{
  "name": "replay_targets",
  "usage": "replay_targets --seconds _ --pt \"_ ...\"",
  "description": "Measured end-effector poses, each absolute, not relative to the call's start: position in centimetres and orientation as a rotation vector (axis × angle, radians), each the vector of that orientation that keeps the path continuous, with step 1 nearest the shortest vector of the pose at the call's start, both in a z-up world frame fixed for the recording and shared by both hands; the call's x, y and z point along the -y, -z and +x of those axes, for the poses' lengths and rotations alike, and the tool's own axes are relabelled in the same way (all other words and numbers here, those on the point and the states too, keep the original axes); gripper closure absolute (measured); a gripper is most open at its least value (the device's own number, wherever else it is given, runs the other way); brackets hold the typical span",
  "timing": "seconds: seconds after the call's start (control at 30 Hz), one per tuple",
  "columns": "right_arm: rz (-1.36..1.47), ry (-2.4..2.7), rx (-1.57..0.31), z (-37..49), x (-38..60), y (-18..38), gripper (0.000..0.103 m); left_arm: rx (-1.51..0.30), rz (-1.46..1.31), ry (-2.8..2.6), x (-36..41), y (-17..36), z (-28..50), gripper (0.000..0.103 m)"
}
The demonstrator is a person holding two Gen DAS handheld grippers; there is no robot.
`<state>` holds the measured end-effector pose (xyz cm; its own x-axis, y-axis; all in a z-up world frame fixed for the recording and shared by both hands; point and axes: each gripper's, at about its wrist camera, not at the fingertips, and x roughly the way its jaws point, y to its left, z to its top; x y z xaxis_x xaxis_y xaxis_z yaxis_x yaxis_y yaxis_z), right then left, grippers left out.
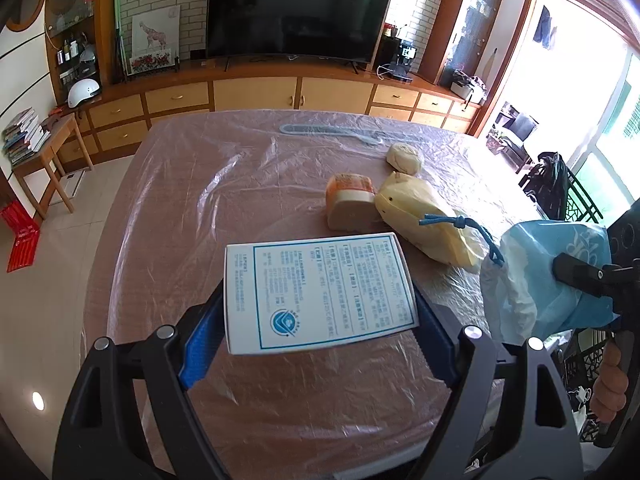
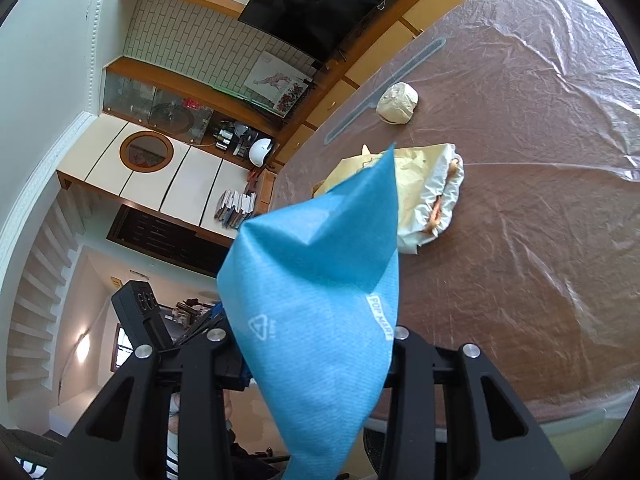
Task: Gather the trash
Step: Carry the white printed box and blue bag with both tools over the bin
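Observation:
My left gripper (image 1: 318, 308) is shut on a white box (image 1: 320, 292) with a blue printed label, held flat above the table. At the right edge of the left wrist view, my right gripper (image 1: 580, 276) holds a blue drawstring bag (image 1: 560, 264) with a white lining. In the right wrist view the right gripper (image 2: 316, 344) is shut on that blue bag (image 2: 320, 280), which hangs in front of the camera. On the table lie a yellow paper wrapper (image 1: 424, 220) (image 2: 424, 184), an orange-rimmed tub (image 1: 350, 200) on its side and a crumpled paper ball (image 1: 404, 158) (image 2: 397, 103).
The table (image 1: 240, 200) is covered with a wrinkled clear plastic sheet. A pale blue strip (image 1: 320, 130) lies near its far edge. Behind stand a TV (image 1: 296, 12) on a long cabinet, a side table with books (image 1: 24, 136) at left, and a black bag (image 1: 554, 184) at right.

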<state>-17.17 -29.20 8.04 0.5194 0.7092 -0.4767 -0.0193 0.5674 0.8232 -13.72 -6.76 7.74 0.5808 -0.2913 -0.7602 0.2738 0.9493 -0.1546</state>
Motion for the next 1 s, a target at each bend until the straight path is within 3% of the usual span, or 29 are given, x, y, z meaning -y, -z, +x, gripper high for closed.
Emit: replay_targets --seconds 1.0 --pt "0.692 -0.538 -0.978 -27.6 31.2 -9.8 0.065 -0.901 0.091 0.485 11.1 -7.9 -26.9 0.019"
